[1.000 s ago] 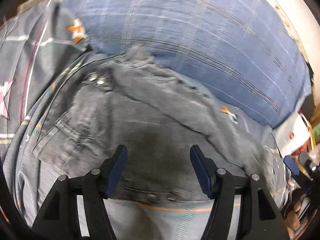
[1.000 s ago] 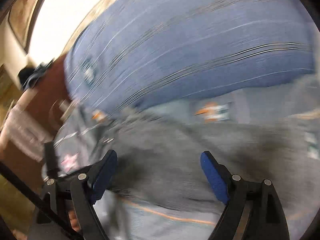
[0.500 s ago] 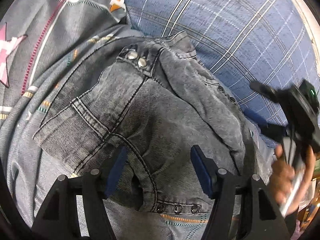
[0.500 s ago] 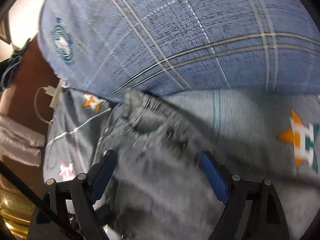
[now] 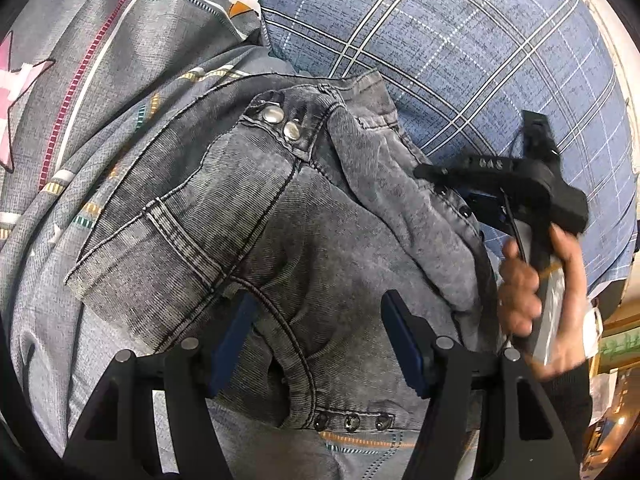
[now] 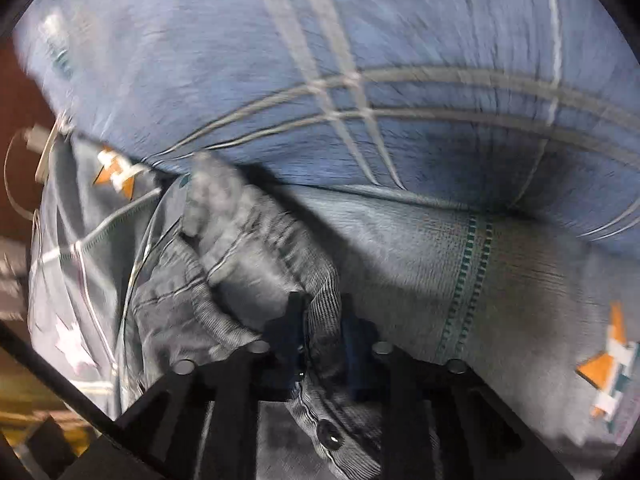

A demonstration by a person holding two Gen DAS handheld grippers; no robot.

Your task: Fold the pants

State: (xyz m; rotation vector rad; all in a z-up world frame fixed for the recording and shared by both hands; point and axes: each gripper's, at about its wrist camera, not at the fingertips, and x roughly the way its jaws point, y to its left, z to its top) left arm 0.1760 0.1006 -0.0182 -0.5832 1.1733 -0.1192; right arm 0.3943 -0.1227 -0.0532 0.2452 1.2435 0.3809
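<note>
Grey denim pants (image 5: pixel 304 240) lie bunched in a fold on the bed, with snap buttons at the top and along the near hem. My left gripper (image 5: pixel 318 320) hovers open just above them, and the denim below its blue pads is not pinched. My right gripper (image 5: pixel 472 196), held by a hand (image 5: pixel 532 280), sits at the pants' right edge. In the right wrist view the jaws of my right gripper (image 6: pixel 322 312) are closing and a ridge of the pants (image 6: pixel 248 264) is squeezed between its pads.
The pants rest on a grey bed sheet (image 5: pixel 100 80) printed with stars and stripes. A big blue plaid pillow (image 5: pixel 460 60) bulges right behind them. A white cable and plug (image 6: pixel 36 140) hang at the bed's left edge, over brown floor.
My right gripper swept in and down to the pants' right edge, and its wide jaws closed on the denim. My left gripper rolled and sank a little closer over the pants.
</note>
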